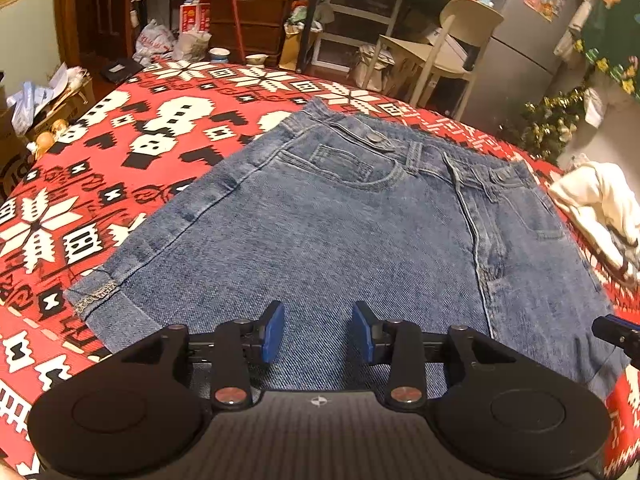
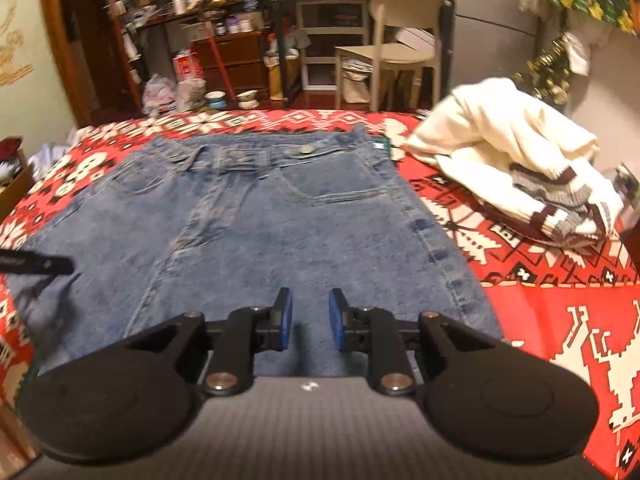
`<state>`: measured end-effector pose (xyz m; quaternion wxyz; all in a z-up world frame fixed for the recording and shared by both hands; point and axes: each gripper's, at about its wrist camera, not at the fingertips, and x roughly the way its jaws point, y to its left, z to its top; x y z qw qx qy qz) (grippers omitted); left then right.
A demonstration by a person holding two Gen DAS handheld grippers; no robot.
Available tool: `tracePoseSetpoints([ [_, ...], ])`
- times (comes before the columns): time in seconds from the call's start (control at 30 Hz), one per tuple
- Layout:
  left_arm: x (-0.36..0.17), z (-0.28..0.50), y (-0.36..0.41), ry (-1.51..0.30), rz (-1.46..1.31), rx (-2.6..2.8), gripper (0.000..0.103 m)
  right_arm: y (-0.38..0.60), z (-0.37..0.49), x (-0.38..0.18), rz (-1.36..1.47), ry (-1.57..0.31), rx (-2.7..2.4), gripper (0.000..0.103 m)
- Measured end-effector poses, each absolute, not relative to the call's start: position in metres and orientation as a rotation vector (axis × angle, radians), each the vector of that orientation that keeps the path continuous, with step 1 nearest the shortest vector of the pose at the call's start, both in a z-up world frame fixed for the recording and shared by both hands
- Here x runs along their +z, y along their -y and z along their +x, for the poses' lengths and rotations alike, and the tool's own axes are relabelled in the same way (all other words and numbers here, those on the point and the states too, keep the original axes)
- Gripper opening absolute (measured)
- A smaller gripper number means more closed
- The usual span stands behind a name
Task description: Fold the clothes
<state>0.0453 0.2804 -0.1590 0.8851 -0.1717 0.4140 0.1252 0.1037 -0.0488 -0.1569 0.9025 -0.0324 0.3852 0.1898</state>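
Jeans (image 1: 340, 232) lie flat on the red patterned cloth (image 1: 120, 128), waistband at the far edge, apparently folded up already. Left gripper (image 1: 318, 330) and right gripper (image 2: 310, 318) hover over the jeans' near edge, jaws parted, gripping nothing. White sweater (image 2: 512, 160) lies right of the jeans, likely done.

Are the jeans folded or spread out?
Folded: the jeans lie flat, a hemmed leg end doubled up beside the waistband half.
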Motion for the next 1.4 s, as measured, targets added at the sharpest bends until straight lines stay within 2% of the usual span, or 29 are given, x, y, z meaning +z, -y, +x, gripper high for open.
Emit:
tracePoseSetpoints([
  [0.3,-0.161,0.043,-0.31,-0.849,-0.473,0.339,0.042,0.059,0.126,-0.172,-0.049,-0.816,0.291,0.025],
  [0.73,-0.161,0.025,-0.374,-0.878,-0.751,0.381,0.042,0.076,0.105,-0.156,0.019,-0.794,0.276,0.029],
  [1.13,-0.139,-0.001,-0.399,-0.864,-0.8,0.411,0.043,0.069,0.099,-0.154,0.016,-0.793,0.316,0.03],
  [1.4,-0.146,-0.012,-0.407,-0.848,-0.838,0.427,0.041,0.072,0.102,-0.152,0.062,-0.785,0.321,0.032],
])
